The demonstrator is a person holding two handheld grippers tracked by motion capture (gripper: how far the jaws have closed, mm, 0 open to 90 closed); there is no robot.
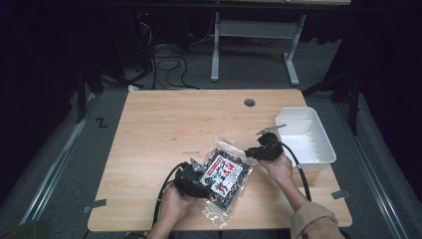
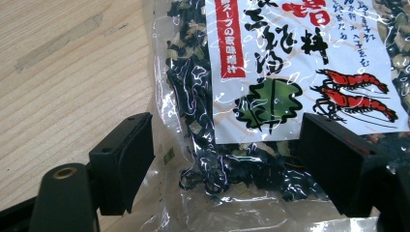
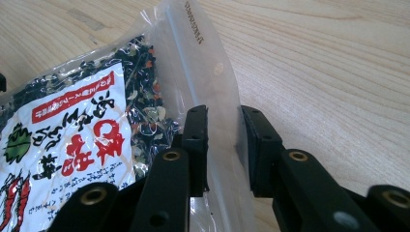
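Observation:
A clear bag of dark dried seaweed mix point(image 1: 227, 178) with a white and red label lies near the table's front edge. My left gripper point(image 1: 206, 186) stands open at the bag's near left end. In the left gripper view the bag point(image 2: 270, 72) lies between the wide-apart jaws of this gripper point(image 2: 227, 164), and neither jaw touches it. My right gripper point(image 1: 250, 153) is at the bag's far right end. In the right gripper view its jaws point(image 3: 225, 145) stand a narrow gap apart around the bag's clear sealed edge point(image 3: 203, 63), open, with the label point(image 3: 72, 125) to the left.
A white plastic bin point(image 1: 318, 144) stands at the table's right edge, just beyond my right hand. The wooden table point(image 1: 174, 124) has a cable hole point(image 1: 249, 102) at the back. Cables and a desk frame lie on the floor behind.

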